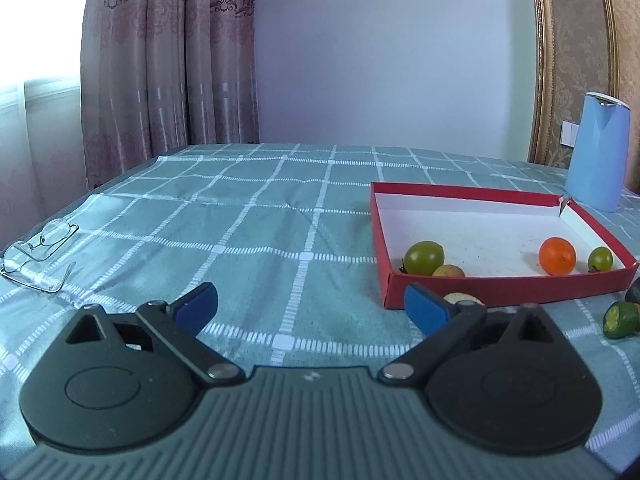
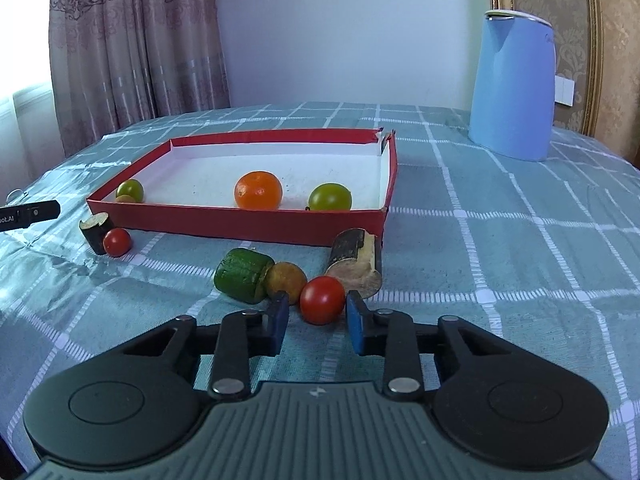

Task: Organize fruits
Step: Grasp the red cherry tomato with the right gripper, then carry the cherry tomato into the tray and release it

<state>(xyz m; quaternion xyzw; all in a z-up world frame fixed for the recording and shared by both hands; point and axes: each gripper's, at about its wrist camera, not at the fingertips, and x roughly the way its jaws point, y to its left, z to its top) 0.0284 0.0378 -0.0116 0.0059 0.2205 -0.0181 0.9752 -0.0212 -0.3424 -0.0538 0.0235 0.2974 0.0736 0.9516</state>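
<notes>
A red box (image 2: 240,222) with a white floor holds an orange (image 2: 258,190), two green tomatoes (image 2: 330,197) (image 2: 130,190) and a small tan fruit (image 2: 125,199). In front of it lie a red tomato (image 2: 322,300), a yellow-brown fruit (image 2: 287,280), a green cucumber piece (image 2: 242,276), a dark cut piece (image 2: 356,264), another red tomato (image 2: 117,242) and a dark stub (image 2: 96,232). My right gripper (image 2: 318,326) is open, its pads just short of the near red tomato. My left gripper (image 1: 312,308) is open and empty, left of the box (image 1: 500,286).
A blue kettle (image 2: 514,88) stands at the back right. Glasses (image 1: 38,250) lie at the table's left edge. A green cucumber piece (image 1: 618,320) and a pale fruit (image 1: 464,299) lie before the box in the left wrist view. The checked cloth (image 1: 260,220) covers the table.
</notes>
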